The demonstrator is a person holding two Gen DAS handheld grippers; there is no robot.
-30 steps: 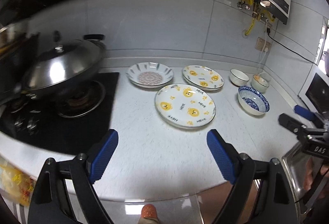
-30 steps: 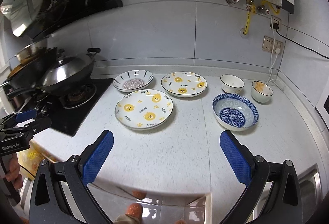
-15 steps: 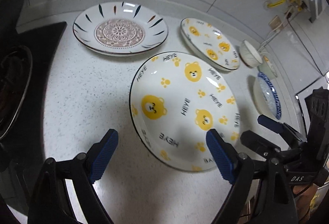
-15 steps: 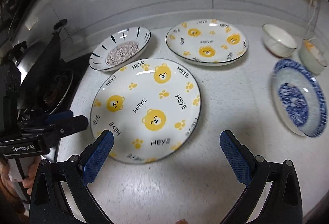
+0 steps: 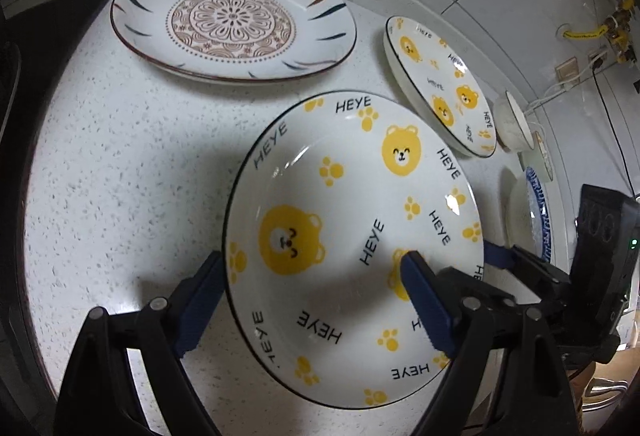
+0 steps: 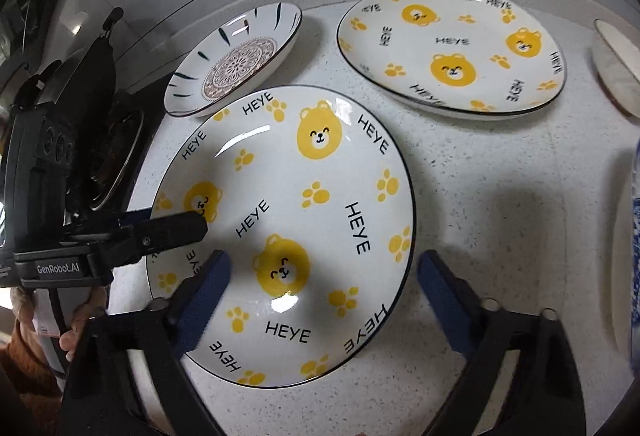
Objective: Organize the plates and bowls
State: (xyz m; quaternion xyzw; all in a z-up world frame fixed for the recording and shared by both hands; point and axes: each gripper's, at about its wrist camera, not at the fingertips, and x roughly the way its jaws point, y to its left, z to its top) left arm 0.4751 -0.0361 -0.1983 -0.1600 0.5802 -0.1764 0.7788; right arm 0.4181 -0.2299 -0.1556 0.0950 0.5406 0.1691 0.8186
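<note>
1. Near bear plate (image 5: 352, 244): white with yellow bears and "HEYE" lettering, it lies flat on the speckled counter (image 5: 120, 163), toward the counter's front edge.
2. Left gripper (image 5: 312, 300): its jaws stand wide open astride the near bear plate's left rim, one blue finger outside the rim over the counter, the other over the plate's inner face. It has hold of nothing; whether a pad touches the rim cannot be told.
3. Right gripper (image 6: 320, 296): jaws equally wide open, astride the plate's right rim, one finger above the plate, the other outside it above the counter. Nothing is gripped.
4. Second bear plate (image 6: 452, 47): same pattern, flat on the counter behind the first, toward the back wall, close to it but apart.
5. Flower-pattern plate (image 5: 232, 19): it lies at the back of the counter, beside the dark stove (image 5: 24, 83) at the counter's left end.
6. Blue-patterned bowl (image 5: 538, 211) and a white bowl (image 5: 514, 123): both sit toward the counter's right end, seen only edge-on.
</note>
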